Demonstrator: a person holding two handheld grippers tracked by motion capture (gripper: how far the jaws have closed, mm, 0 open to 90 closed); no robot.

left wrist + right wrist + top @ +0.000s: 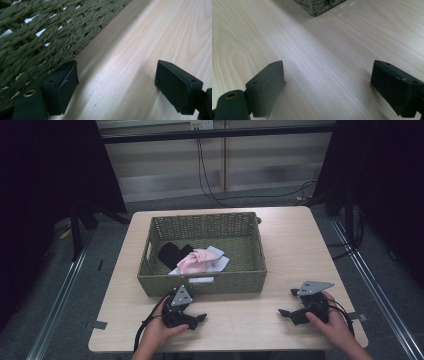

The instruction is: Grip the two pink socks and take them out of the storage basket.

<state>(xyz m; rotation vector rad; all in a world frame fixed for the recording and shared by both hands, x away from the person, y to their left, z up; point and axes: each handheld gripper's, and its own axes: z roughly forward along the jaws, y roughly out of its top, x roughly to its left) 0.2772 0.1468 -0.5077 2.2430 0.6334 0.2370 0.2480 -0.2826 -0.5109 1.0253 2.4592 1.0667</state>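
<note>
Nearest, before the woven basket, the left gripper and right gripper are held wide open and empty. Inside it, the pink cloth, black cloth and white cloth lie untouched; nothing is judged done yet.

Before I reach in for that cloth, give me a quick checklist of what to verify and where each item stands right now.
1. Left gripper open: ok, its jaws stand wide apart over bare wood beside the basket wall.
2. Right gripper open: ok, jaws apart, nothing between them.
3. Both grippers empty: ok, only the table shows between the jaws.
4. Cloths inside the green woven basket: ok, a pink cloth, a black one and a white one lie in it.
5. Pink cloth reachable from above: ok, it lies on top of the pile.
6. More cloth hidden under the pile: cannot tell.
</note>
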